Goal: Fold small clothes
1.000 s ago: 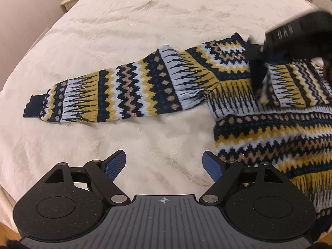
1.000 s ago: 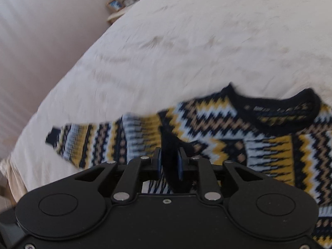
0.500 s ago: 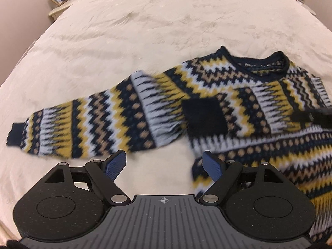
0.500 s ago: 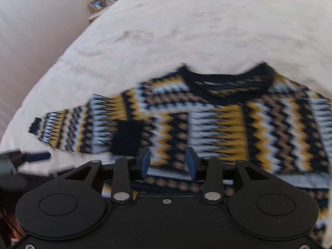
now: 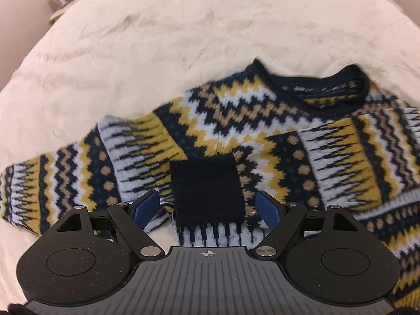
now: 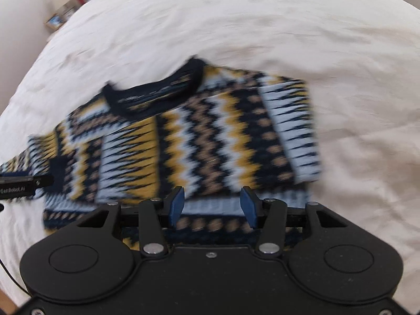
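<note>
A patterned sweater (image 5: 262, 131) lies flat on a cream bed (image 5: 183, 26), one sleeve folded across its chest, the dark cuff (image 5: 207, 189) resting there. The left hand-held gripper (image 5: 207, 210) hovers wide open around the cuff; the right hand-held gripper (image 6: 212, 204), also open and empty, hangs above the sweater's body.

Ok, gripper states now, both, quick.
Left gripper: open, holding nothing, fingers either side of the navy cuff.
Right gripper: open, holding nothing, over the sweater.
</note>
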The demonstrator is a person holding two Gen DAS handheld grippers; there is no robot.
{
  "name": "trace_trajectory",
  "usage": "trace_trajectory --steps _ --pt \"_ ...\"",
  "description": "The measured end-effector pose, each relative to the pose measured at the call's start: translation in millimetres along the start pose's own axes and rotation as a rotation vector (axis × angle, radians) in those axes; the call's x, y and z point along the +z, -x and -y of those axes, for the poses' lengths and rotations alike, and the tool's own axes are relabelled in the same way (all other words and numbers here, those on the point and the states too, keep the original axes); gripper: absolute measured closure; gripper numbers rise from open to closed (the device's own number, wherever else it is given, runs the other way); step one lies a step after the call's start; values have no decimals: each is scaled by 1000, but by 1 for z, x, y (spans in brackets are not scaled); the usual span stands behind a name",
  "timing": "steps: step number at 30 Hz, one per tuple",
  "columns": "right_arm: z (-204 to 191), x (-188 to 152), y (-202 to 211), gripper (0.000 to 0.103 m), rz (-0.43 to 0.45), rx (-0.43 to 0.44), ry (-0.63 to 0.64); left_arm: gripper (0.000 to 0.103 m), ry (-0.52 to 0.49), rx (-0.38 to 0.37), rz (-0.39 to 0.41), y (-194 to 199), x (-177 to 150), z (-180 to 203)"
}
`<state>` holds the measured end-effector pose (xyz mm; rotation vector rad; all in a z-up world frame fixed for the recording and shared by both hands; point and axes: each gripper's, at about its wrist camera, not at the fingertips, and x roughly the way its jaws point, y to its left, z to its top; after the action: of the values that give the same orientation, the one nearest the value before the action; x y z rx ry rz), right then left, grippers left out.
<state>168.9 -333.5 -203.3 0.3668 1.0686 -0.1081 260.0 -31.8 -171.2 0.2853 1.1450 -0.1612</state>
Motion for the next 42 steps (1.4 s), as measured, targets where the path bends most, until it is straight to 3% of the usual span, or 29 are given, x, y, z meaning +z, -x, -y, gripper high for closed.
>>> trace_trajectory --steps 5,11,25,26,27,28,33,35,38,42 --pt "33 18 -6 47 19 -46 -39 21 67 16 -151 -41 -8 -10" --pt "67 45 -22 47 34 -83 -67 11 201 -54 -159 -52 -20 -33" --pt "108 88 -77 46 1 -22 -130 0 205 -17 -187 -64 -18 -29" --pt "108 88 -79 48 0 -12 -136 0 205 -17 -188 -66 -17 -29" --pt "108 89 -80 59 -1 -4 -145 0 205 -17 -189 -66 -17 -29" --pt "106 89 -80 89 -4 13 -148 0 206 -16 -189 -65 -17 -30" --pt "81 89 -56 89 57 -47 -45 0 209 -12 -190 -64 -17 -33" --pt "85 85 -46 90 85 -97 -72 0 211 -8 -189 -63 -18 -33" --pt "97 80 -59 89 33 -100 -141 0 212 -1 -187 -62 -18 -32" --pt "93 79 -71 71 21 -109 -115 0 223 -10 -194 -63 -18 -34"
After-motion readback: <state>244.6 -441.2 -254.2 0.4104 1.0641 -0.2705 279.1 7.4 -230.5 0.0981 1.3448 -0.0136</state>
